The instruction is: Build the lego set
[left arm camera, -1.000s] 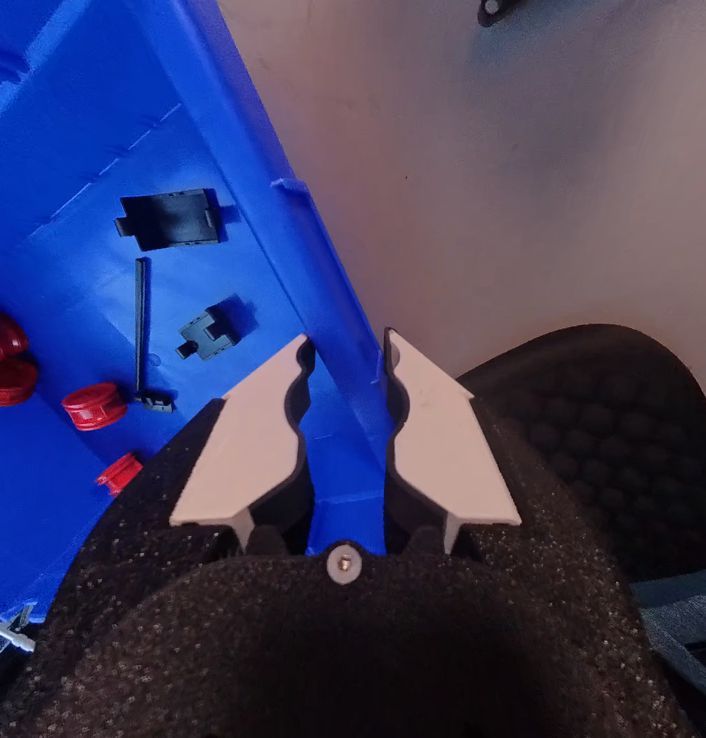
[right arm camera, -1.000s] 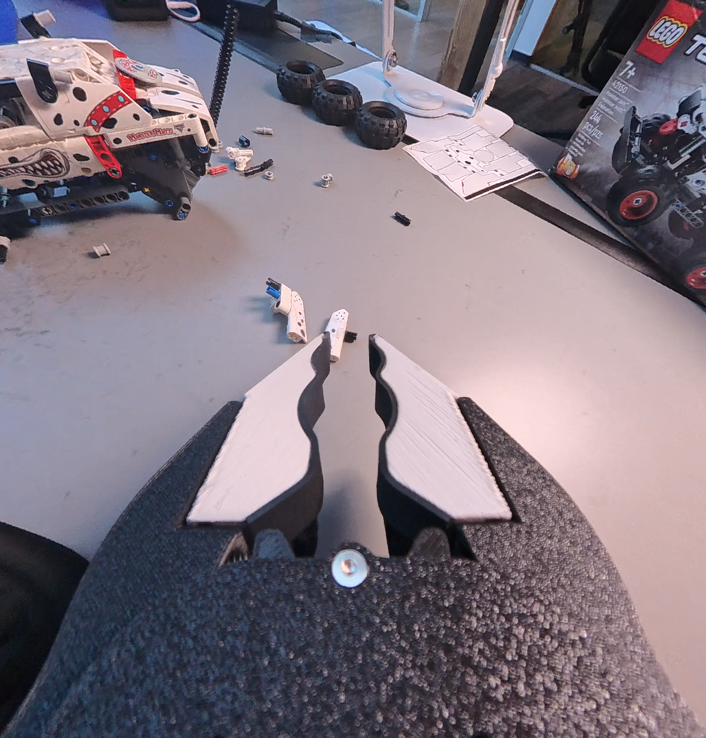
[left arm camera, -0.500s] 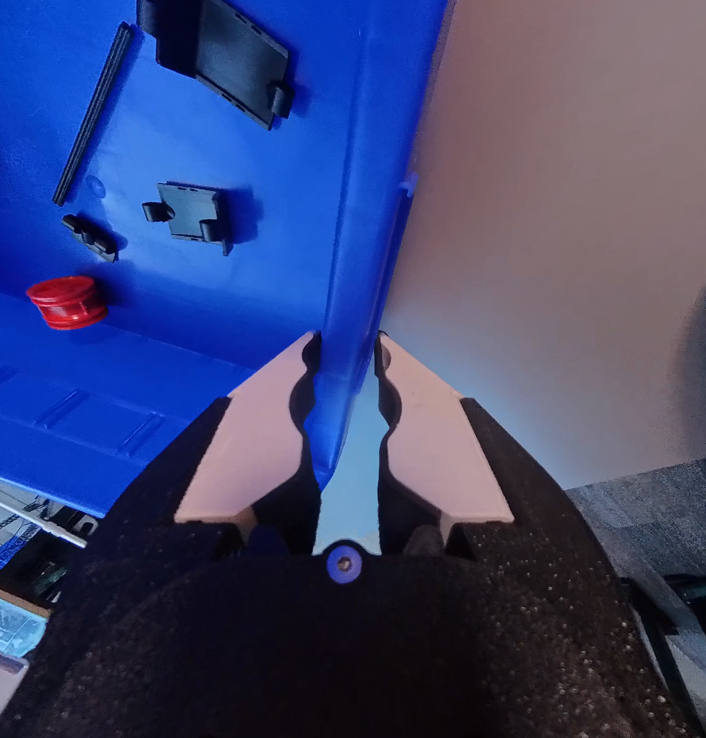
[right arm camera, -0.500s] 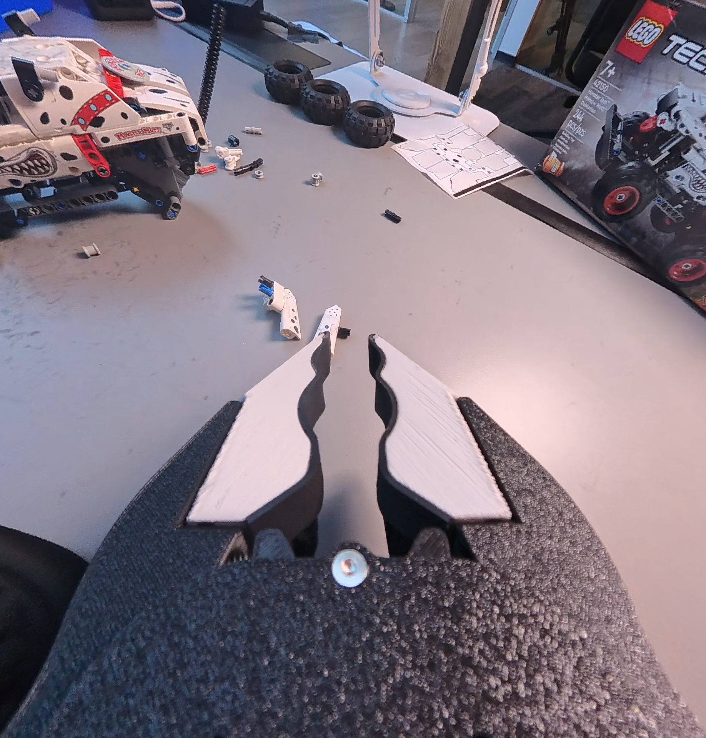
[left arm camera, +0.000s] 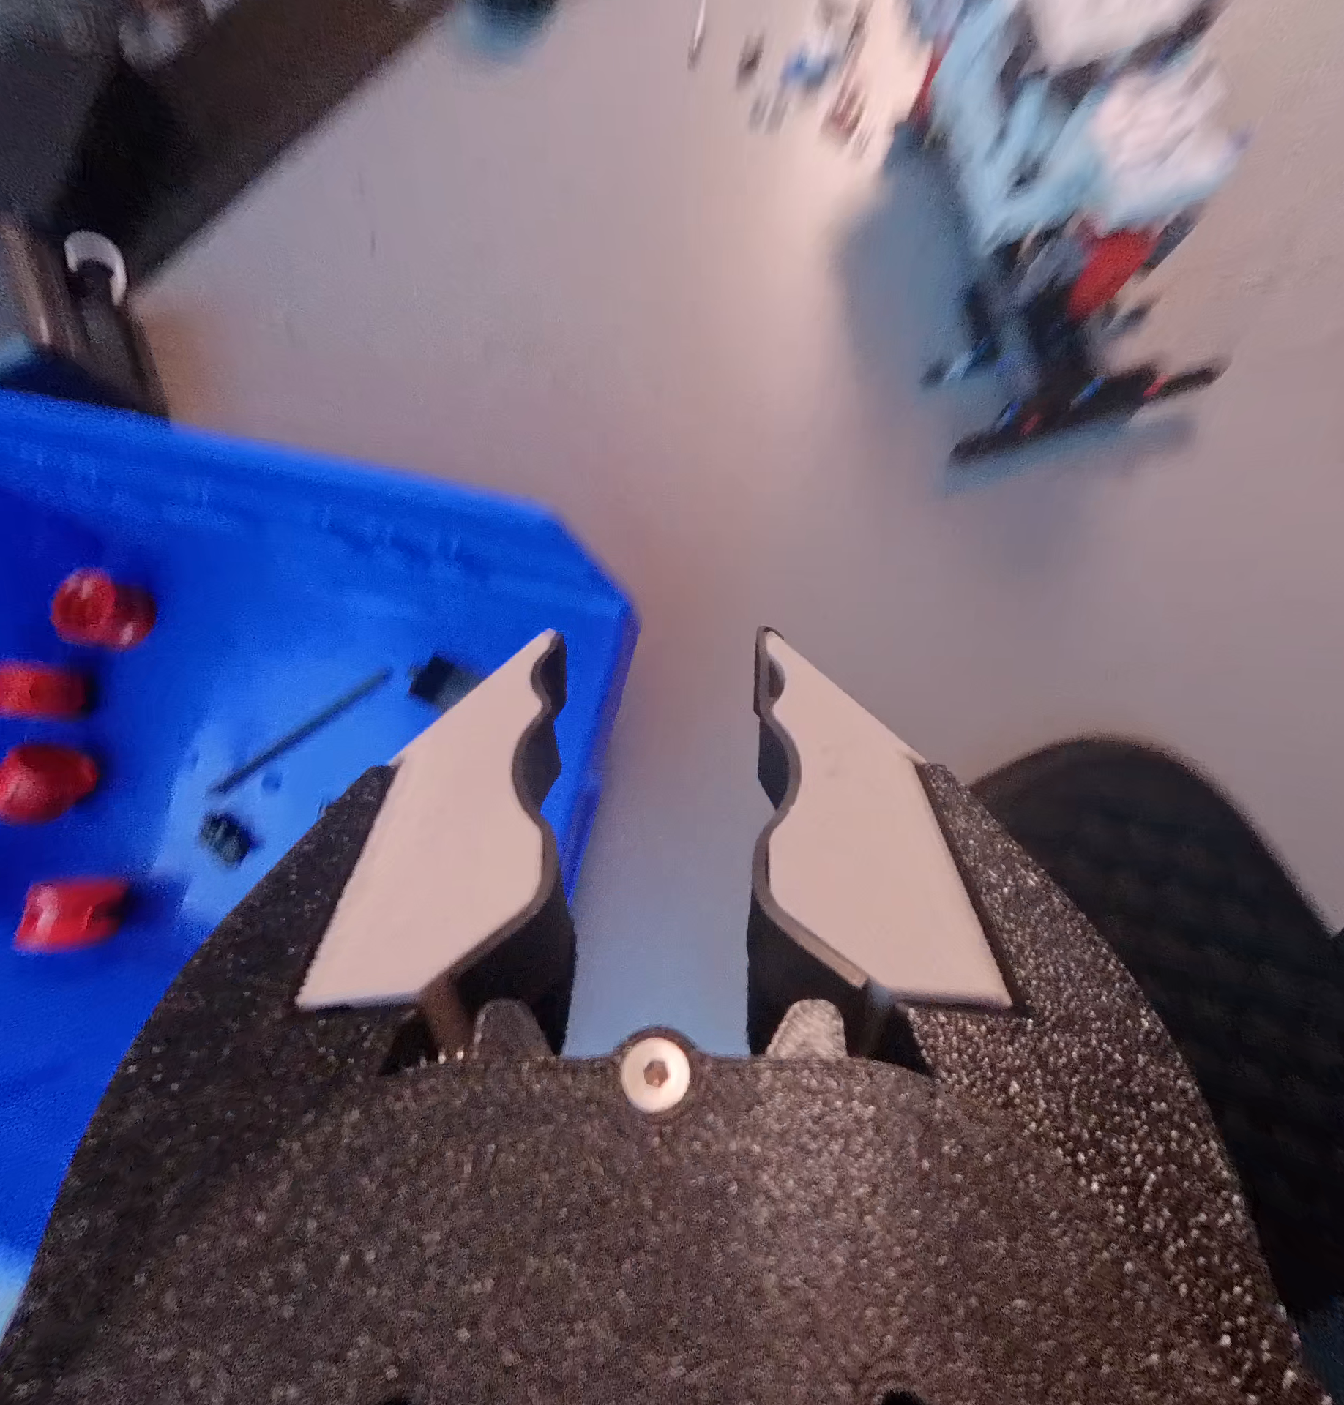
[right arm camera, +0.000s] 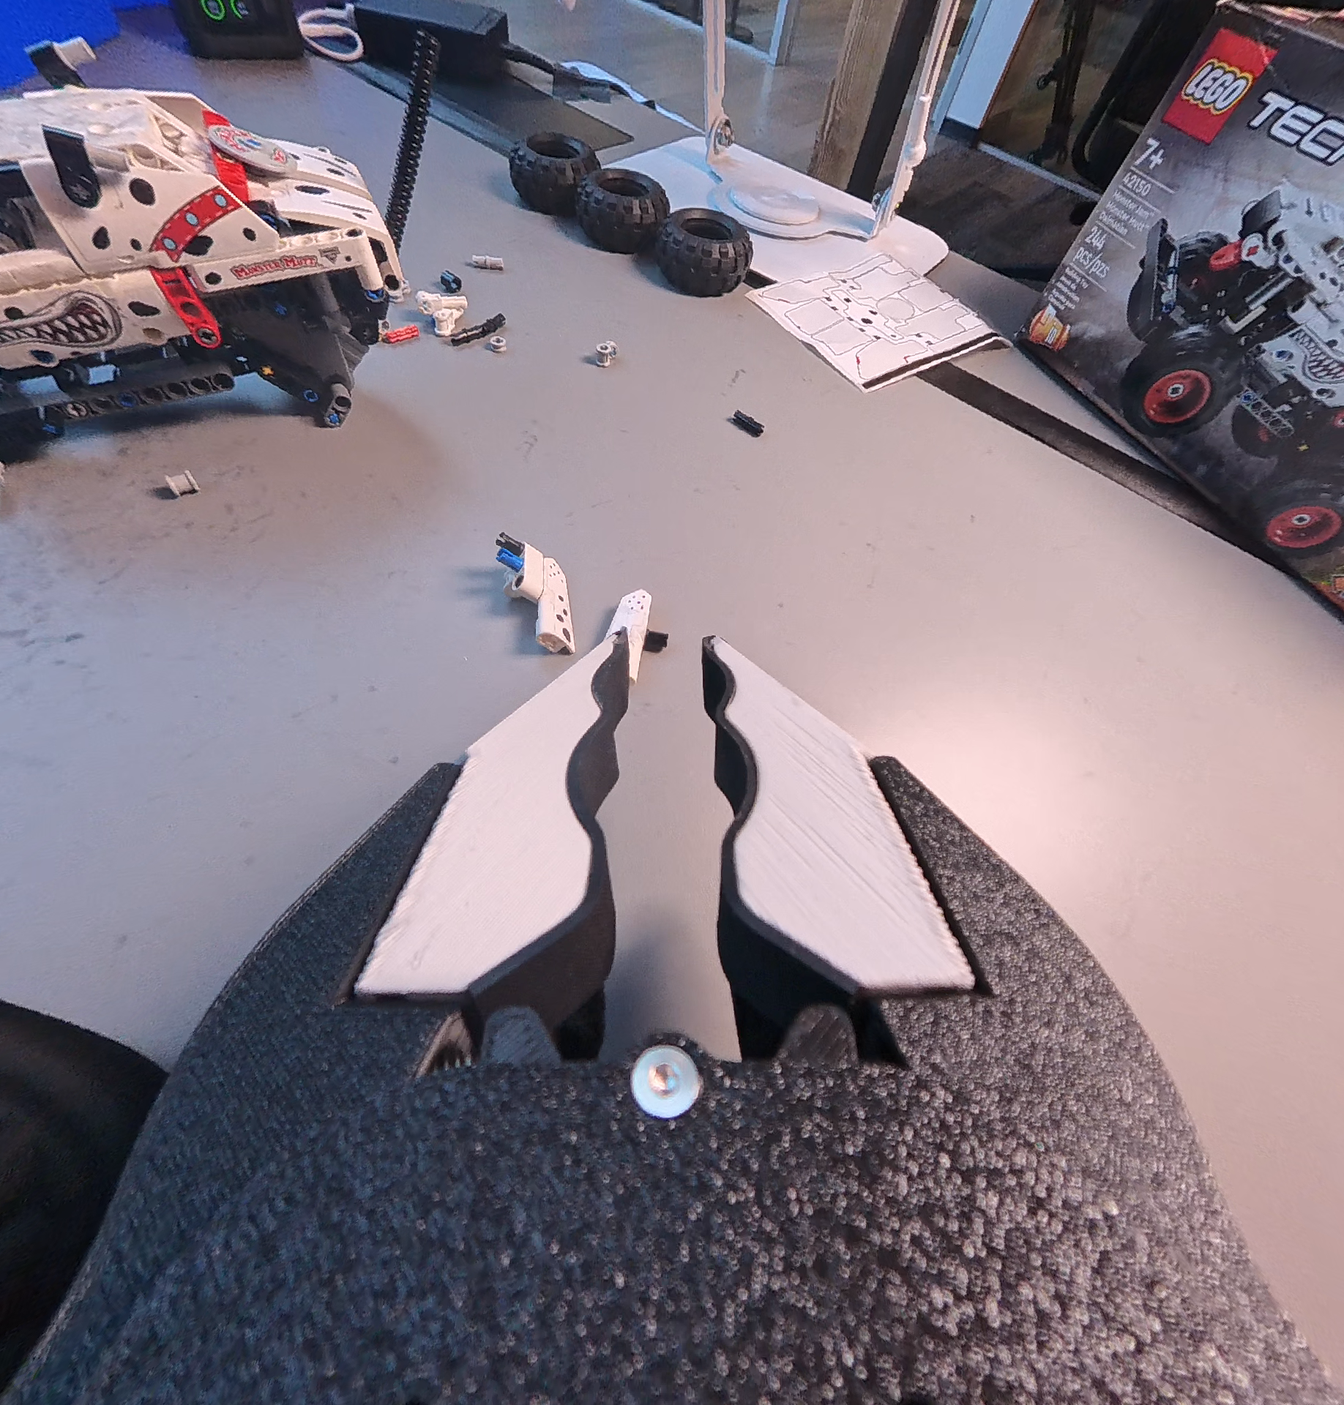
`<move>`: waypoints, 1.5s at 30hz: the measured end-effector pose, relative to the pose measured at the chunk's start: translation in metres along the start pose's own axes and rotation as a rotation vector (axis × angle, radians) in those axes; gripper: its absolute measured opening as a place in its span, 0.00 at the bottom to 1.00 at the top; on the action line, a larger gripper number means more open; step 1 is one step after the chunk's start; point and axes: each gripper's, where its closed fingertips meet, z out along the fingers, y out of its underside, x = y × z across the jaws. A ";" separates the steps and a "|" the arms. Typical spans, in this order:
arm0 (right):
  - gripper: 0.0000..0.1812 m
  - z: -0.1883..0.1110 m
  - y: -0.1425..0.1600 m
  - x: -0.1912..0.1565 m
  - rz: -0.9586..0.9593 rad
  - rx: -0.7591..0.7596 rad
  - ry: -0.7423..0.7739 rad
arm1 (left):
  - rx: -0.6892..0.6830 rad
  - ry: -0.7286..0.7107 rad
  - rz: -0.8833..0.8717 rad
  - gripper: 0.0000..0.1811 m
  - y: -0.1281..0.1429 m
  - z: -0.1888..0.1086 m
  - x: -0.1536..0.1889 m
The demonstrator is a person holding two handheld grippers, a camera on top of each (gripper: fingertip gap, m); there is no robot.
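Observation:
A white spotted truck body [right arm camera: 144,251] on a black chassis stands at the far left of the grey table; it shows blurred in the left wrist view [left arm camera: 1072,198]. Two small white spotted parts [right arm camera: 547,601] [right arm camera: 632,631] lie just ahead of my right gripper [right arm camera: 661,650], which is open and empty above the table. My left gripper [left arm camera: 657,646] is open and empty over the right wall of a blue bin [left arm camera: 395,547]. The bin holds several red wheel hubs [left arm camera: 102,608] and small black parts [left arm camera: 433,677].
Three black tyres [right arm camera: 627,209] lie at the back beside a white lamp base [right arm camera: 775,205]. A sticker sheet [right arm camera: 874,319] and the set's box [right arm camera: 1247,304] are at the right. Small loose pins [right arm camera: 456,312] are scattered near the truck. A black chair [left arm camera: 1156,874] is at the table's edge. My right fingertips sit around 50 cm from my left ones. The white spotted truck body [right arm camera: 144,251] lies around 20 cm away from my right fingertips.
The left gripper has swung away from the bin's inside toward the table and truck, and its fingers have opened wider. The right gripper has barely shifted and stays open.

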 end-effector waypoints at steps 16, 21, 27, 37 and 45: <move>0.11 0.026 -0.002 -0.054 -0.197 -0.090 -0.180 | 0.628 0.331 -0.113 0.33 -0.123 0.104 0.123; 0.11 0.047 -0.026 -0.140 -0.300 -0.106 -0.479 | 0.628 0.324 -0.084 0.32 -0.125 0.107 0.122; 0.08 0.088 -0.019 -0.183 -0.372 -0.281 -0.578 | 0.633 0.310 -0.121 0.32 -0.121 0.105 0.111; 0.04 0.092 -0.077 -0.095 -0.249 -0.140 -0.380 | 0.640 0.329 -0.144 0.32 -0.123 0.099 0.110; 0.04 0.196 -0.074 -0.059 -0.259 -0.247 -0.468 | 0.599 0.297 -0.071 0.33 -0.118 0.105 0.119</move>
